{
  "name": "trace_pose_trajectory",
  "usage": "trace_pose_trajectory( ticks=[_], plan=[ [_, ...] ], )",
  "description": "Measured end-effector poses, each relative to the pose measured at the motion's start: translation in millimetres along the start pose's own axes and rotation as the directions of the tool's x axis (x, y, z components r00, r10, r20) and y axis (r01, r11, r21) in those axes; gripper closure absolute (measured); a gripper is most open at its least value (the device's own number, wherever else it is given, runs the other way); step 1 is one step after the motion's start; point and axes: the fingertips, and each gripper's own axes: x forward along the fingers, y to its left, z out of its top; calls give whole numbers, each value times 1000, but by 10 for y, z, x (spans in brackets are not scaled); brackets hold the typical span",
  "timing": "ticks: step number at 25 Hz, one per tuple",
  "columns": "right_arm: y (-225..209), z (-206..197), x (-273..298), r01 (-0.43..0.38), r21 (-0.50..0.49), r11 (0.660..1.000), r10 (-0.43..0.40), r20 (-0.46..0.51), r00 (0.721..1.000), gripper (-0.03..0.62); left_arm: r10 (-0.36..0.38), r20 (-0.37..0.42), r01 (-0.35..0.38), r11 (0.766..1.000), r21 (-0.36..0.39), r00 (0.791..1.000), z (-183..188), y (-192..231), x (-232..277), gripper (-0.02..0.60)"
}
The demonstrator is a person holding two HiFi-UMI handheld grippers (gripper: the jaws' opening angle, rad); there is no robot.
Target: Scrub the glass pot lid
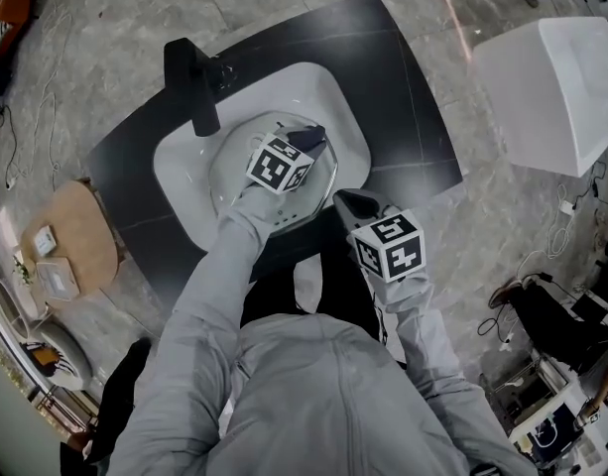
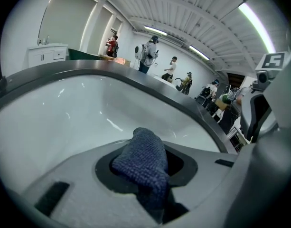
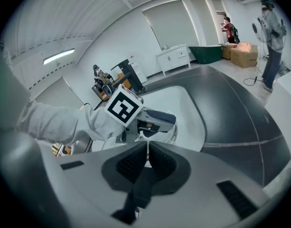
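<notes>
Now the left gripper (image 1: 305, 139) hangs over the sink (image 1: 180, 181), its jaws clamped on a blue cloth (image 2: 144, 161) (the wad bulges up between them). Under it the lid (image 1: 232, 172) lies flat in the white basin, which is set into the middle of the black counter (image 1: 403, 97). Whether cloth and glass touch, I cannot tell. A black tap (image 1: 189, 82) stands at the sink's far left corner. The right gripper (image 1: 349, 203) hovers at the sink's near right edge, off the lid, its jaws pressed together with nothing between them.
</notes>
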Motion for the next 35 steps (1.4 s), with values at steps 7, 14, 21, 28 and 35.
trace_pose_trajectory(
  ticks=[7,14,21,28,35],
  plan=[
    [110,-101,-24,19,7,1000,-19,21,1000,563,-106,4,106,993,54,994,-52,-303,-91,466],
    [108,-196,-28,53,40,998,-53,21,998,563,-245,-30,246,959,137,969,-154,-611,-212,466],
    [180,-231,-47,63,46,997,-65,30,997,563,-313,-59,319,935,156,948,-253,-799,-381,466],
    [261,-253,-57,68,40,997,-70,36,997,563,-370,-81,379,908,177,925,-389,-950,-566,466],
    [352,-225,-42,64,35,997,-66,46,997,563,-514,-152,533,835,137,844,-563,-1142,-858,466]
  ],
)
